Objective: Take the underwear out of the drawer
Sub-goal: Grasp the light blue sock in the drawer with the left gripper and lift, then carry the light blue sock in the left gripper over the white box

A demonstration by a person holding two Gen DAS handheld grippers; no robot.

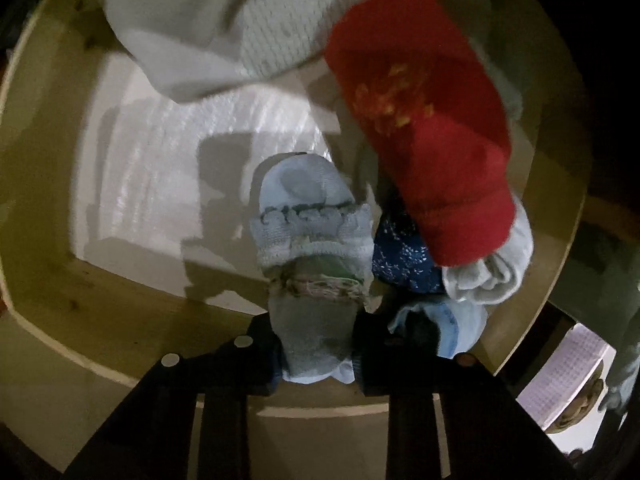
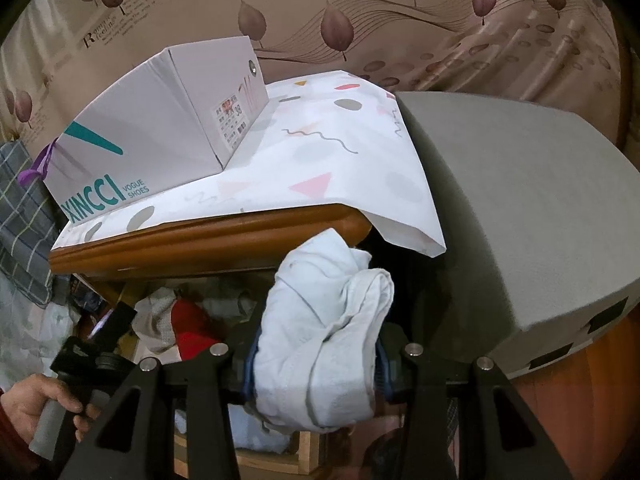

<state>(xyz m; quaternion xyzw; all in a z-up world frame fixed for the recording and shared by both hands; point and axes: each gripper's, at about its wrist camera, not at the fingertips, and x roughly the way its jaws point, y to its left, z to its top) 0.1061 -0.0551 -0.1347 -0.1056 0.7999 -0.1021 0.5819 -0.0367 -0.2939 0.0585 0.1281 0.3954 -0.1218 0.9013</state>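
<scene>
In the left wrist view I look down into the open wooden drawer [image 1: 48, 184]. My left gripper [image 1: 316, 344] is shut on a pale blue and grey frilled garment [image 1: 312, 240] and holds it over the drawer's white floor. A red garment [image 1: 424, 120], a white one [image 1: 224, 28], a blue patterned one [image 1: 400, 256] and a rolled white one [image 1: 496, 272] lie in the drawer. In the right wrist view my right gripper [image 2: 316, 364] is shut on white underwear [image 2: 324, 328], held above the drawer in front of the cabinet. The left gripper's body [image 2: 100, 344] shows at lower left.
The wooden cabinet top [image 2: 208, 236] carries a patterned white cloth [image 2: 344, 160] and a shoe box [image 2: 160, 120]. A grey padded surface [image 2: 520, 220] lies to the right. A plaid cloth [image 2: 20, 208] hangs at the left. The drawer's front wall [image 1: 120, 360] is close below the left gripper.
</scene>
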